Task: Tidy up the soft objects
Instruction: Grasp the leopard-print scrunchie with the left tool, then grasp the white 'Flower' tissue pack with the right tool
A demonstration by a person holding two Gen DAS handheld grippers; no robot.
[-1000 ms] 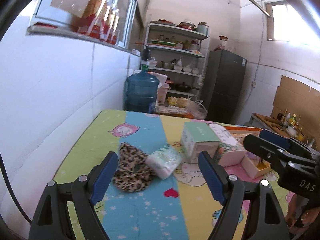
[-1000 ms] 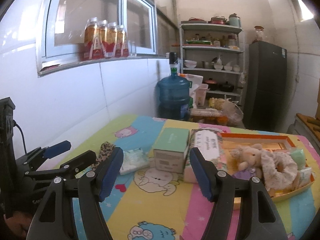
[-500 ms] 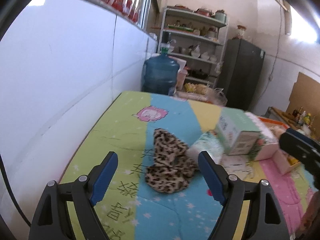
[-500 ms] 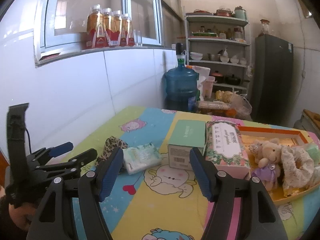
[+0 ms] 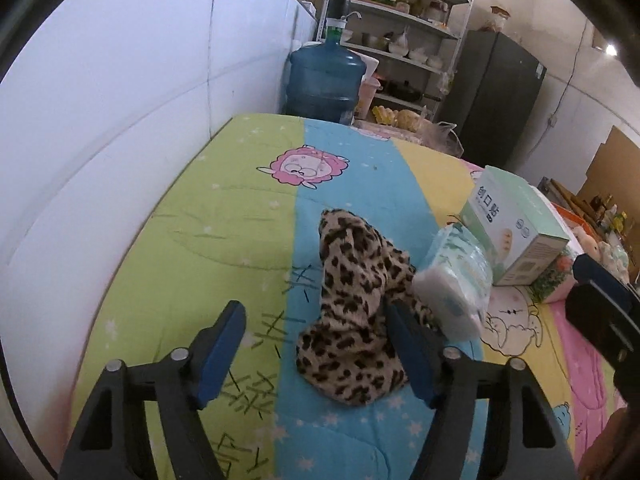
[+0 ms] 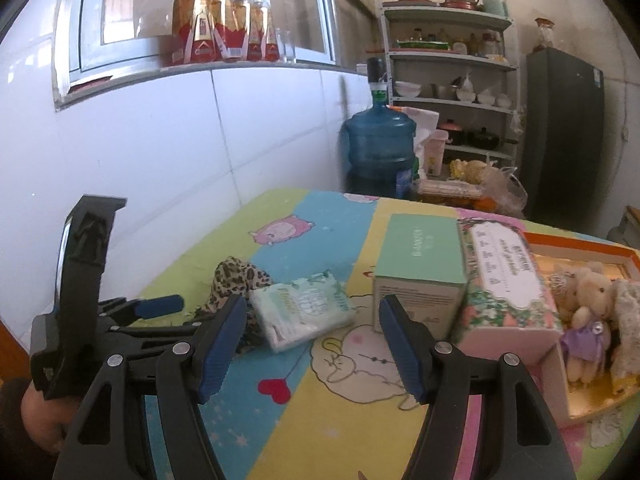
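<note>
Tongs are held over a spotted cloth on a bright cartoon blanket.

The leopard cloth is seen lying in a soft heap on the blue stripe of the blanket. The left gripper is held low over the leopard cloth with its jaws closing; the cloth sits between them, close to the right-hand pad, but it is not yet pinched. A pack of tissues is found touching the right side of the leopard cloth, and a green box is set just past the pack. The right gripper is held wide with nothing inside it. Far to the right of the leopard cloth, a teddy bear is kept in an orange tray.
</note>
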